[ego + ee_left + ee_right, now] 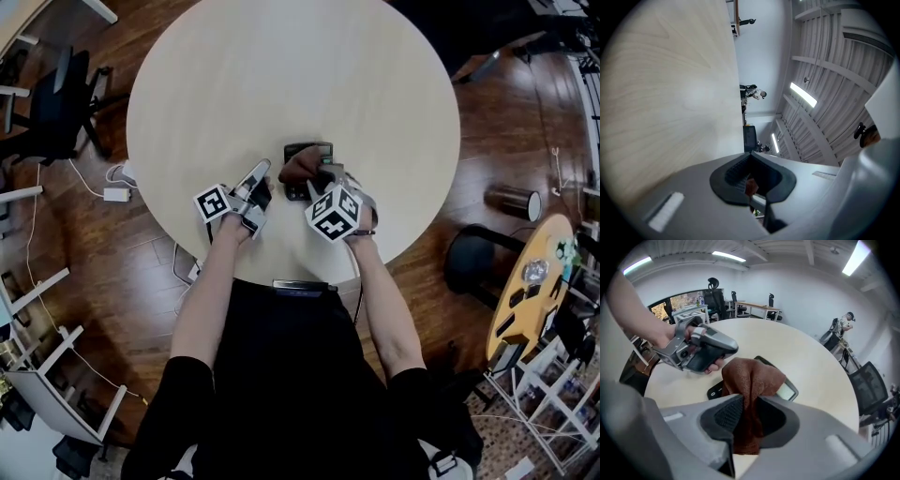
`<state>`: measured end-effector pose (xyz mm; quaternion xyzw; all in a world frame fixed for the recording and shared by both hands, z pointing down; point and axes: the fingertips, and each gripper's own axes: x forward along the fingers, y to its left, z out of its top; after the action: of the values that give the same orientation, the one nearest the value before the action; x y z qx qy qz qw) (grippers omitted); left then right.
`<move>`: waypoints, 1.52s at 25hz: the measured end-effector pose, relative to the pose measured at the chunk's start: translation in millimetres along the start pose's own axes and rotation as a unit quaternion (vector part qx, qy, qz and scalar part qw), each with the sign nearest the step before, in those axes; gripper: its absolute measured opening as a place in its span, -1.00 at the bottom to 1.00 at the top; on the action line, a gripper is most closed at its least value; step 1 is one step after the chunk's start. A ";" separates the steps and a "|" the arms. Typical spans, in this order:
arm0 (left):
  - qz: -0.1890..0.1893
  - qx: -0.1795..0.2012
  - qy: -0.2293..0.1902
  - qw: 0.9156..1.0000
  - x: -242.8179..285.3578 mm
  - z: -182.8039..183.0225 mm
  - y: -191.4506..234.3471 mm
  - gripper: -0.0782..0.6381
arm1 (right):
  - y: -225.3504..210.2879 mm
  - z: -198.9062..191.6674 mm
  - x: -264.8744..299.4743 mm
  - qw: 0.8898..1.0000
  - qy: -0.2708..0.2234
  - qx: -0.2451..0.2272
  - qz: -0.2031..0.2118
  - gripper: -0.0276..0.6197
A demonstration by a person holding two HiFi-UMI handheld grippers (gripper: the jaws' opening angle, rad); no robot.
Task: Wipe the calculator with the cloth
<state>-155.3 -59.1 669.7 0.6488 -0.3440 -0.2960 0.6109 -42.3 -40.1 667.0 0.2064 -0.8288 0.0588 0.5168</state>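
Note:
A dark calculator (310,150) lies on the round pale table (281,75), near the edge closest to me. A brown cloth (300,166) rests bunched on top of it. My right gripper (321,180) points steeply down and is shut on that cloth (752,380). In the right gripper view the calculator (788,391) shows its display just past the cloth. My left gripper (258,178) sits left of the calculator, shut and holding nothing. Its body (701,350) shows in the right gripper view, and its own jaws (752,187) meet beside the table top (670,93).
The table's edge runs close in front of my body. On the wooden floor are a white power adapter with cable (117,194) at left, a black stool (473,258) and a dark cylinder (514,201) at right. Office chairs (56,103) stand at far left.

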 end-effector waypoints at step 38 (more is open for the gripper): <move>0.062 0.007 0.022 0.998 -18.0 -29.3 0.6 -0.77 | -7.7 10.7 -5.6 0.998 -0.028 0.046 0.017 -0.64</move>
<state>-142.4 -27.4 671.9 0.6368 -0.3718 -0.2411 0.6309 -46.0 -48.9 656.2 0.2174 -0.8428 0.1001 0.4820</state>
